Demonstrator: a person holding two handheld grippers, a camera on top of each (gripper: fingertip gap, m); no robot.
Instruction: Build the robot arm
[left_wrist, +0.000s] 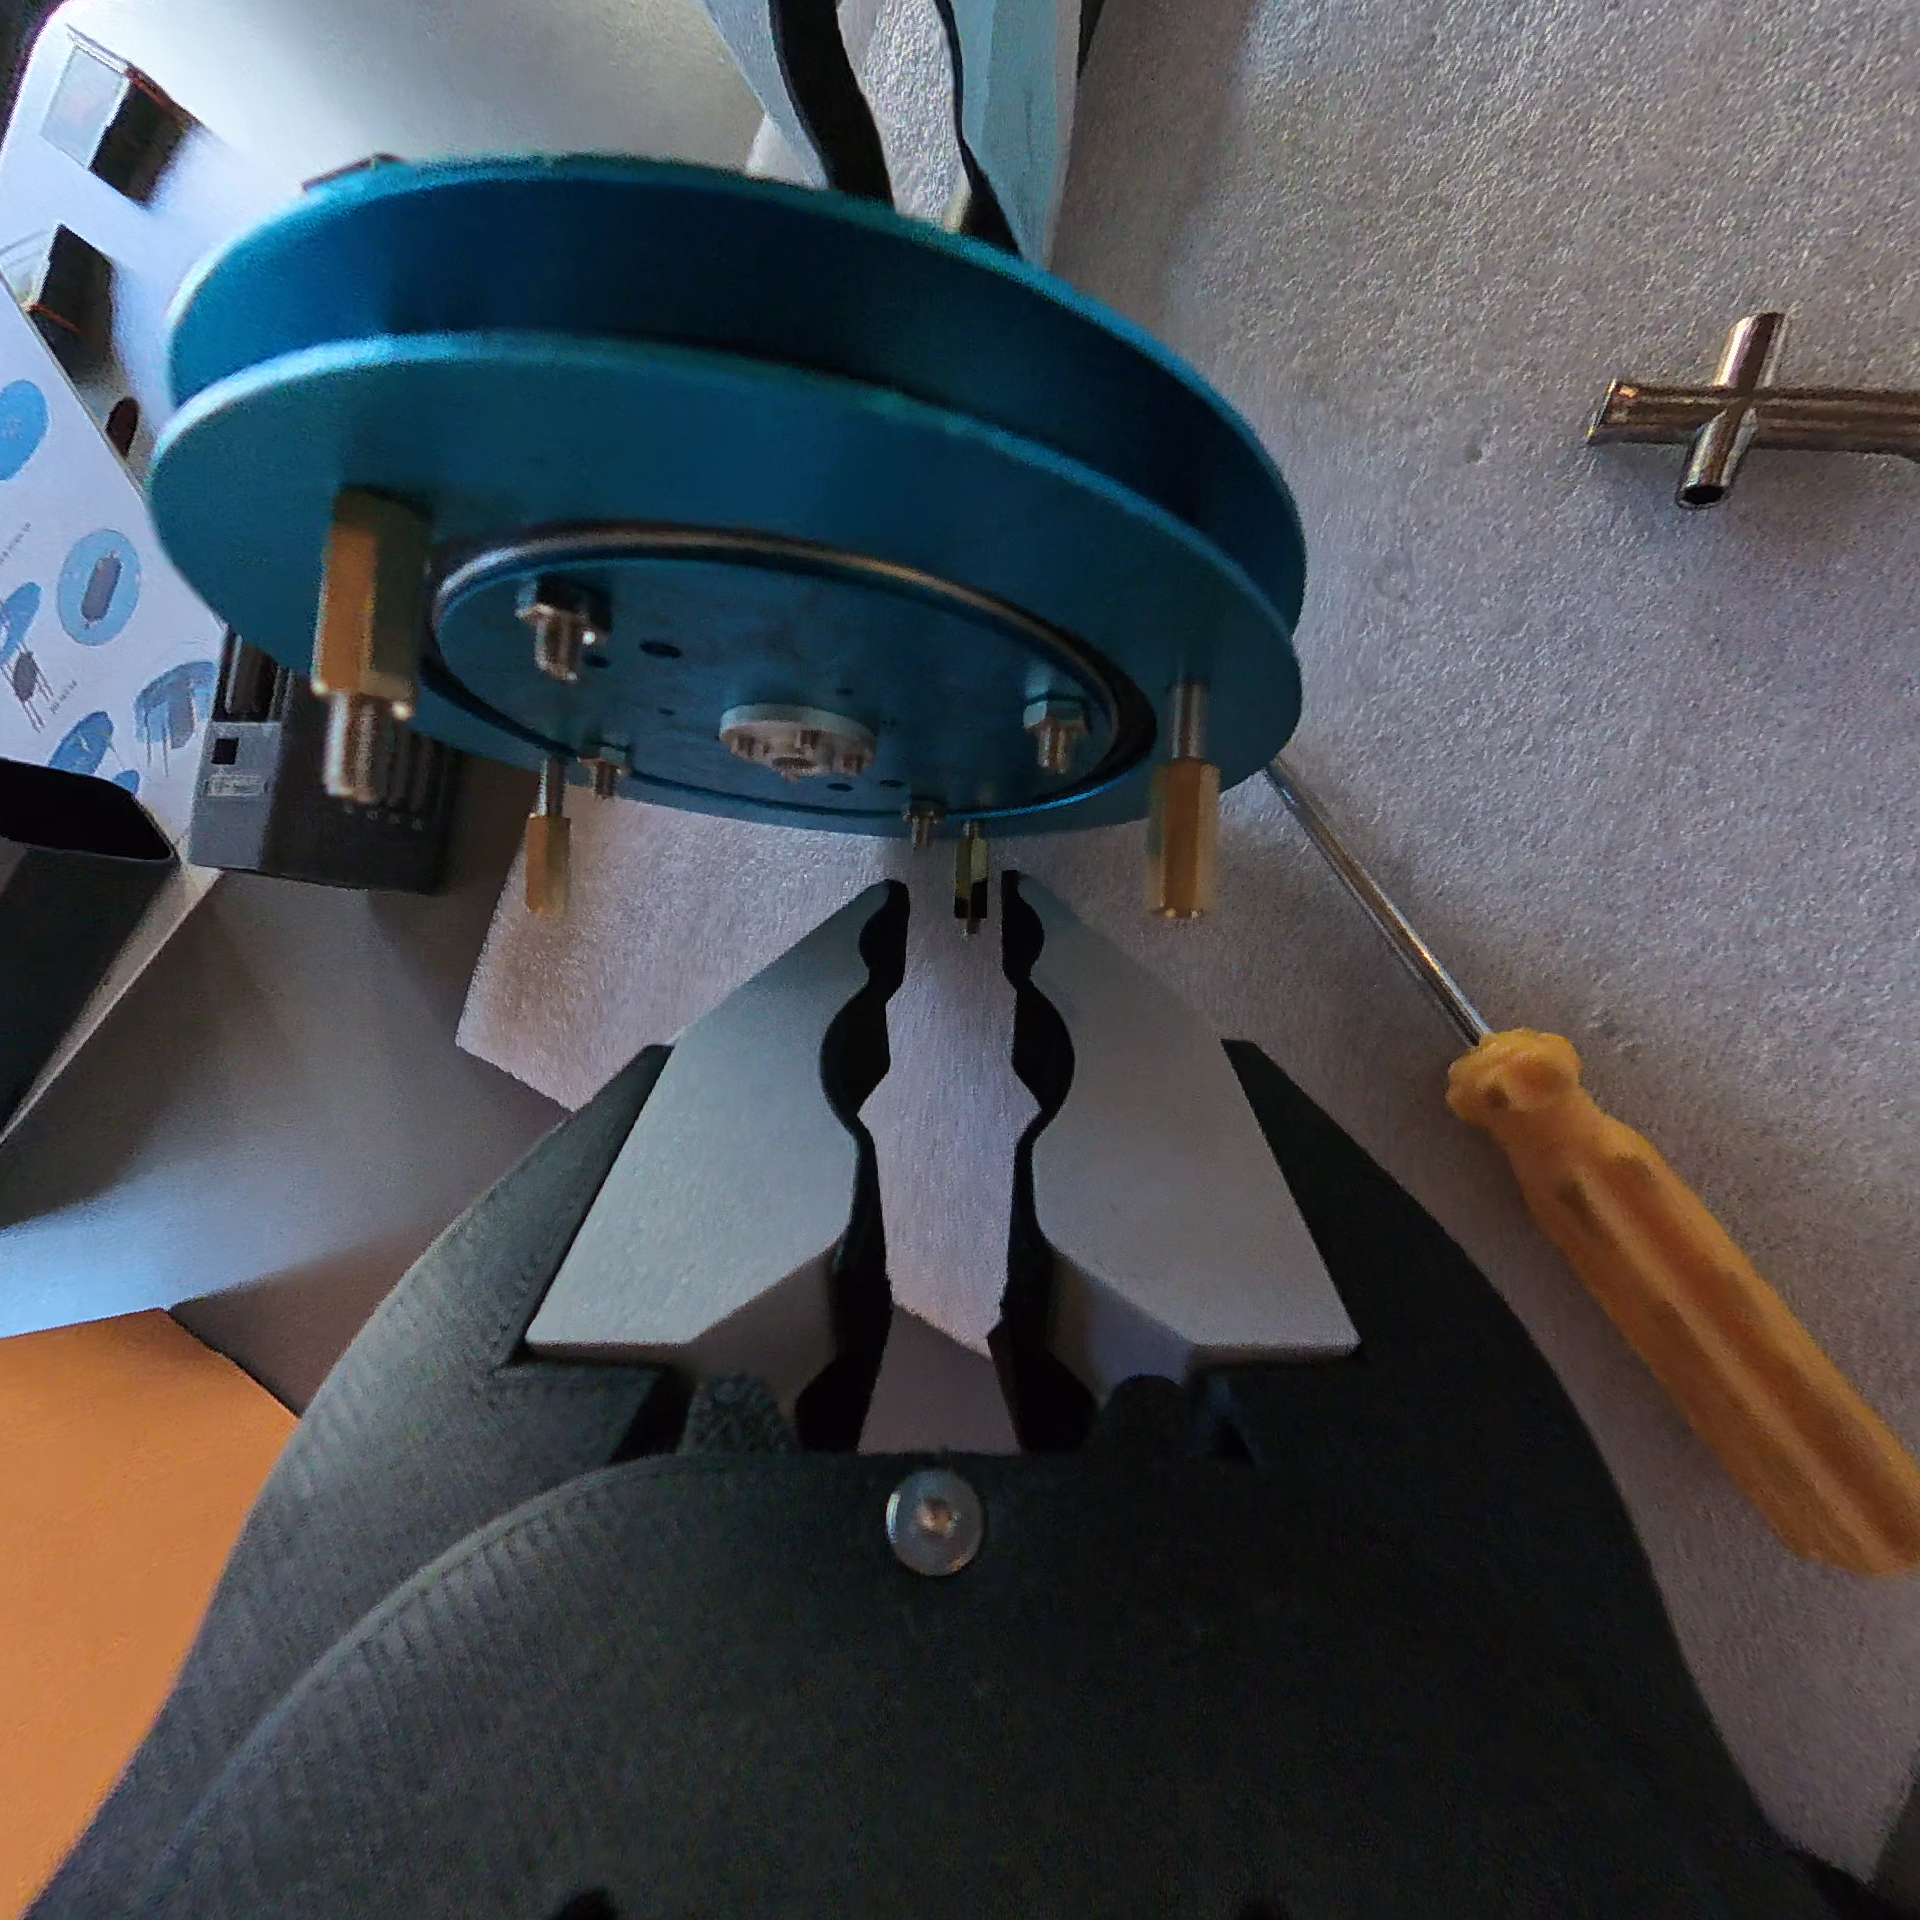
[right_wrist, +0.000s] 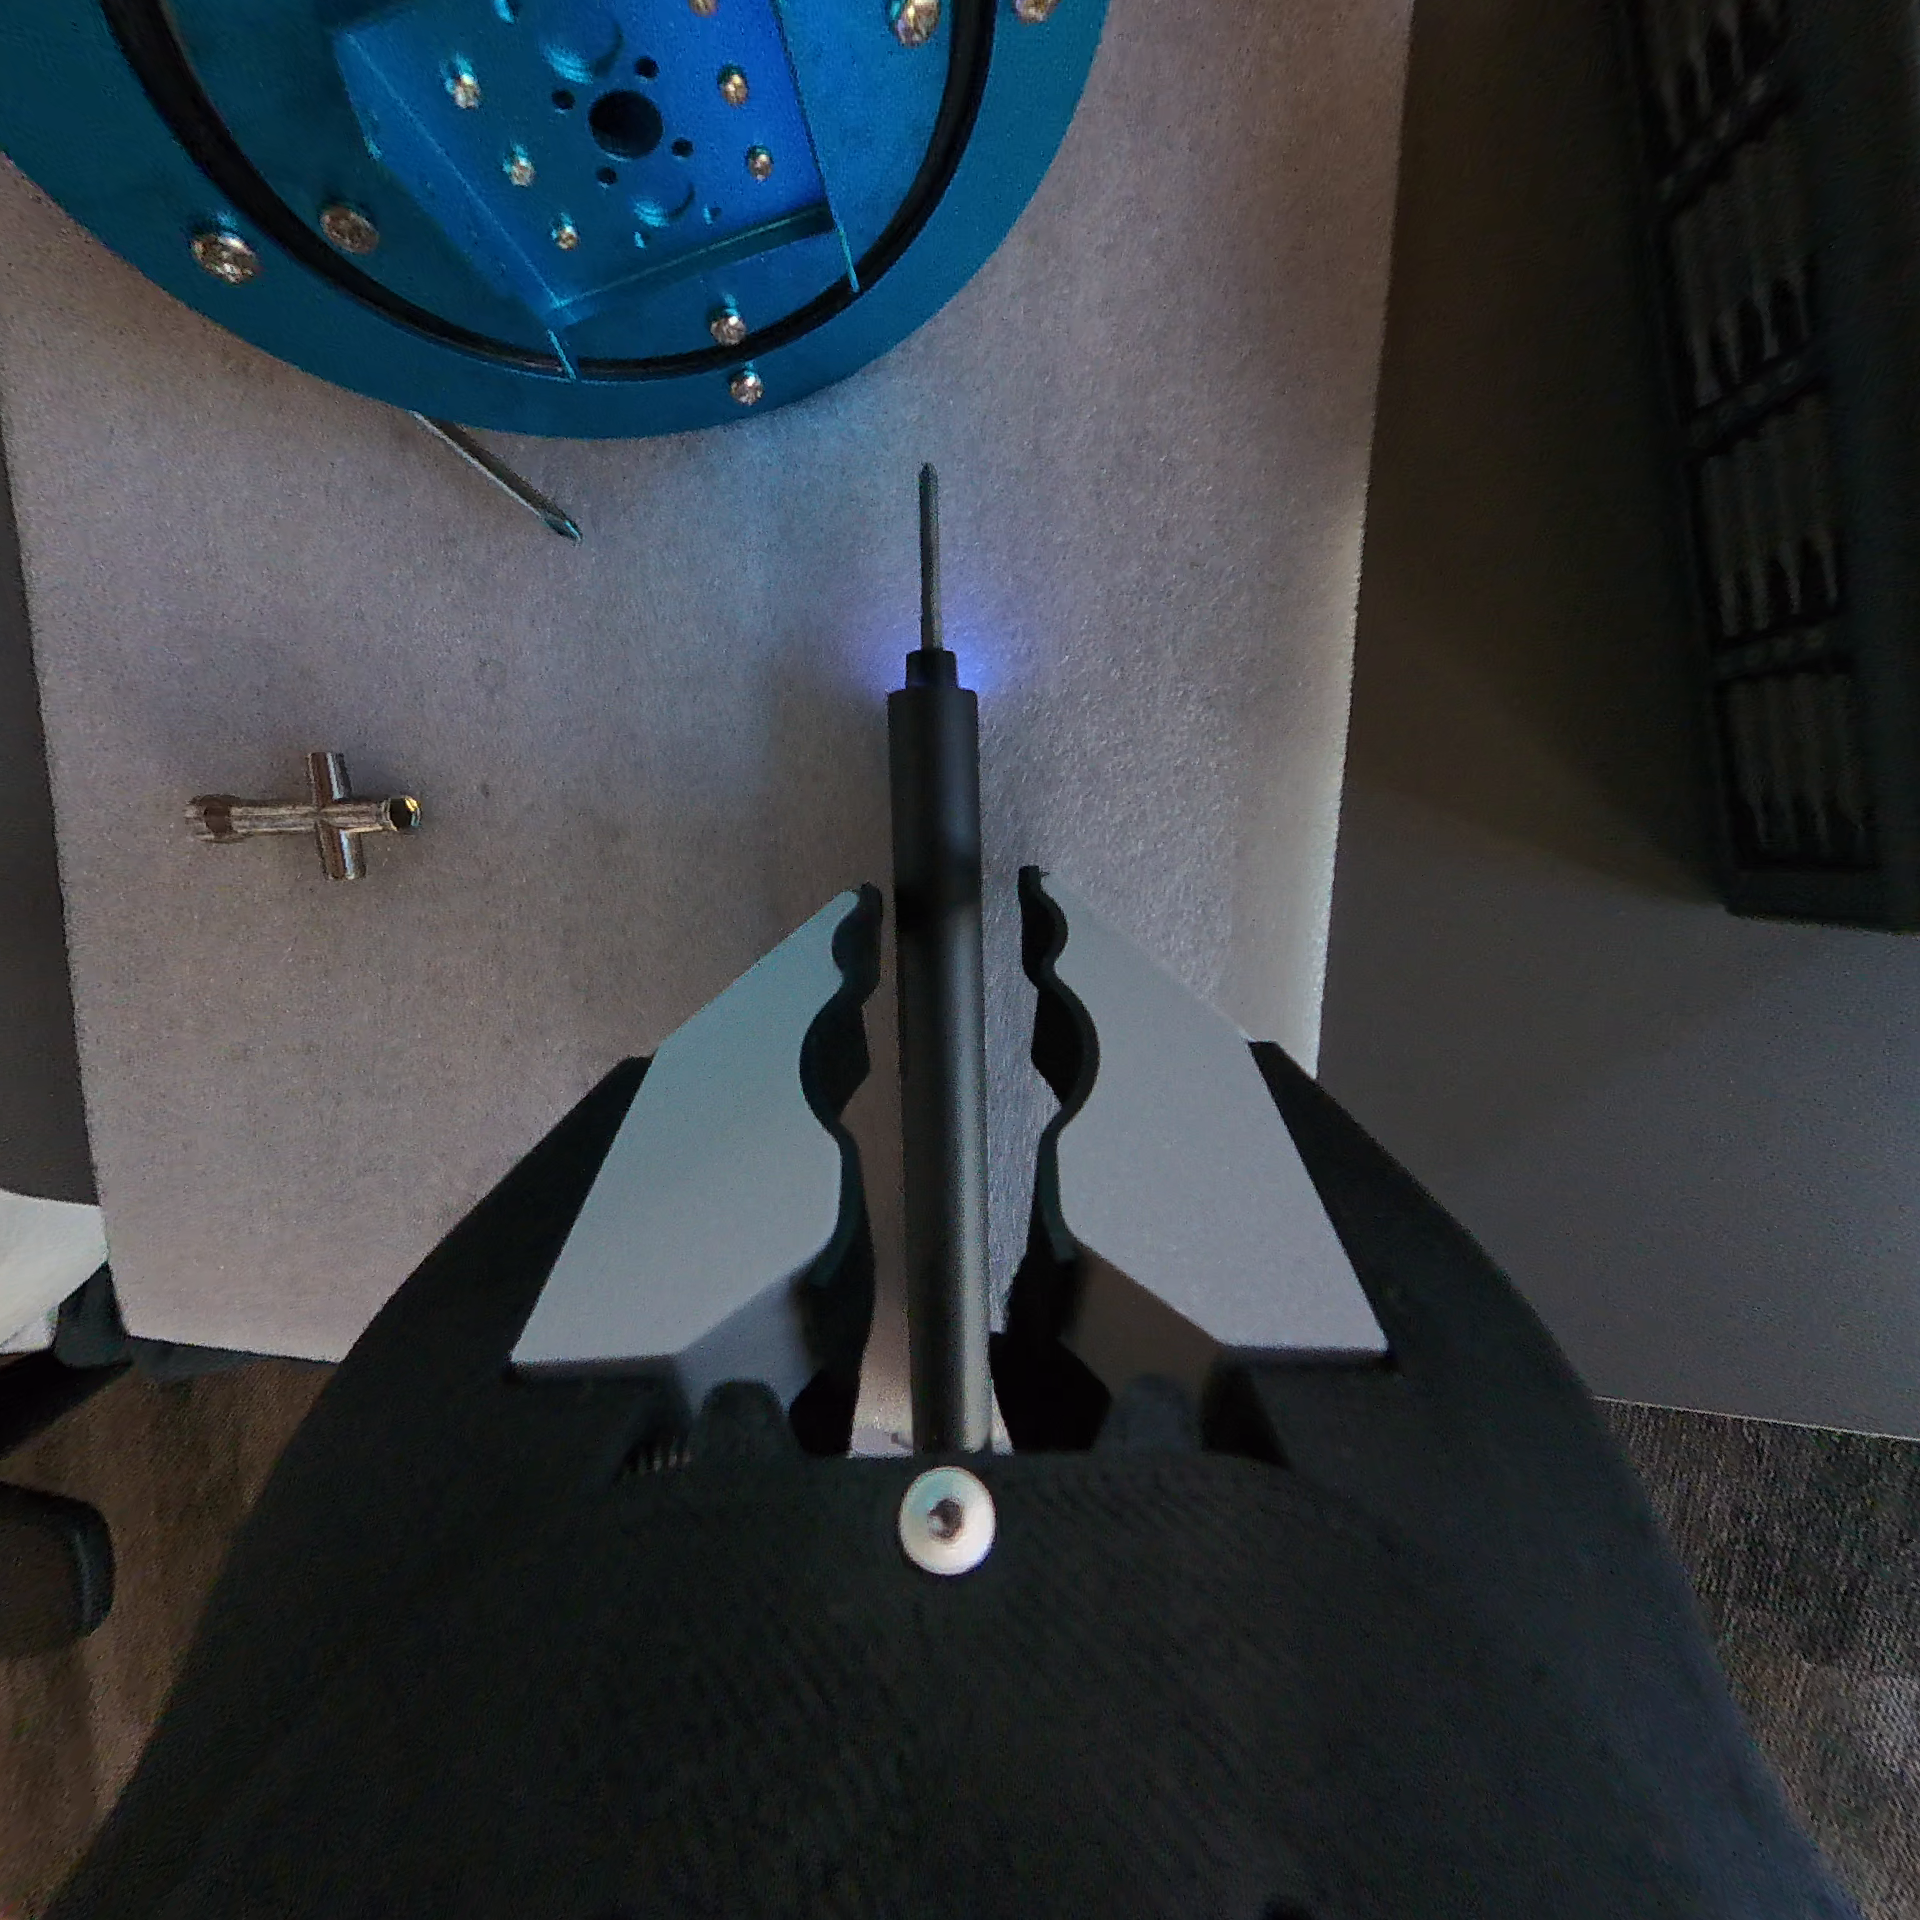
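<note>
A blue round two-plate turntable (left_wrist: 727, 499) is tilted up over the white foam sheet (left_wrist: 1507, 675), its underside with several brass standoffs facing the left wrist view. My left gripper (left_wrist: 956, 888) is nearly closed on a short dark standoff (left_wrist: 970, 883) at the disc's near rim. My right gripper (right_wrist: 951, 883) is shut on a black pen-shaped power screwdriver (right_wrist: 935, 1039). Its thin bit (right_wrist: 928, 551) points at the foam just below the disc's top face (right_wrist: 623, 187), short of it, and a bluish light glows at the collar.
A yellow-handled screwdriver (left_wrist: 1662, 1278) lies on the foam with its shaft under the disc; its tip shows in the right wrist view (right_wrist: 520, 499). A metal cross wrench (left_wrist: 1745, 410) (right_wrist: 322, 816) lies nearby. A printed sheet (left_wrist: 62, 520), a grey-black box (left_wrist: 312, 821) and a black bit case (right_wrist: 1766, 468) sit around. Spacing between my two grippers at the tips: around 12 cm.
</note>
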